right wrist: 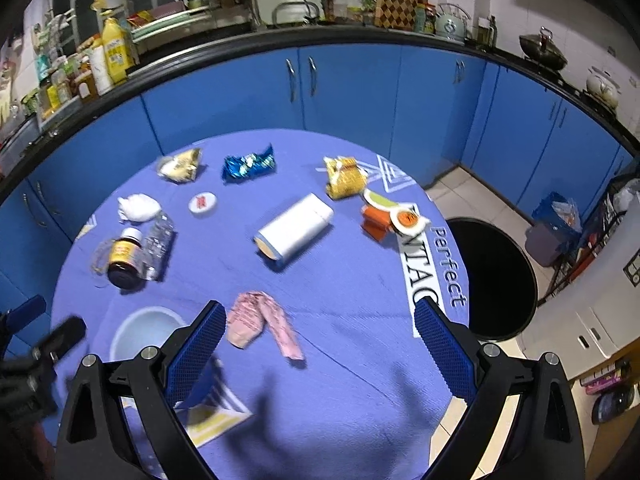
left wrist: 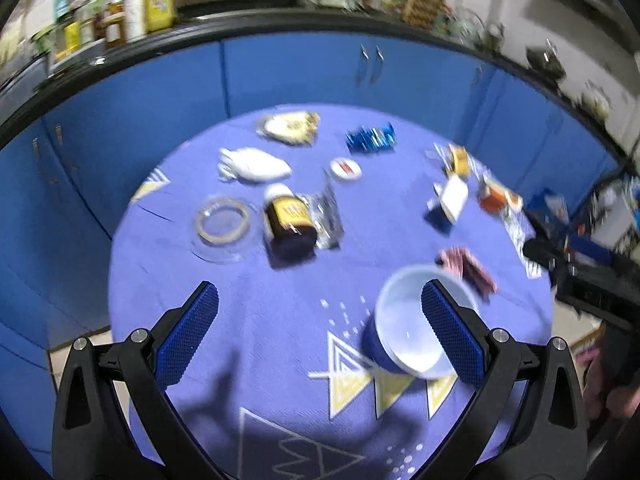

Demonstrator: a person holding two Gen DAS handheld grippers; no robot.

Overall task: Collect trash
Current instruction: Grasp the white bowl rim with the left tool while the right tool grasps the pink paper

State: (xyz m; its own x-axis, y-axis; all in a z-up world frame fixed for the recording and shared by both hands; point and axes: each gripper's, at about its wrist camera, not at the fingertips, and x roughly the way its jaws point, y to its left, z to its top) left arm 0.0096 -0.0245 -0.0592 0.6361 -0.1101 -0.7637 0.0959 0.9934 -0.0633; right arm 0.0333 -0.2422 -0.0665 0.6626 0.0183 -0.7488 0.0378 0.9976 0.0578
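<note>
Trash lies scattered over a round table with a purple cloth [right wrist: 352, 360]. My left gripper [left wrist: 320, 308] hangs open above the near side, with the blue paper cup [left wrist: 404, 332] just by its right finger. My right gripper [right wrist: 320, 316] is open too, over a pink wrapper [right wrist: 256, 320]. Further off lie a white box [right wrist: 296, 226], a brown pill bottle [right wrist: 124, 260], a crushed clear bottle [right wrist: 158, 246], a blue wrapper [right wrist: 248, 164], a yellow snack bag [right wrist: 344, 176], a crumpled tissue [right wrist: 138, 208] and a small white lid [right wrist: 203, 202].
A black trash bin [right wrist: 496, 276] stands open on the tiled floor right of the table. Blue cabinets [right wrist: 344, 88] under a cluttered counter curve behind it. An orange pack [right wrist: 380, 220] sits at the table's right edge. A clear tape ring [left wrist: 222, 220] lies left of the bottle.
</note>
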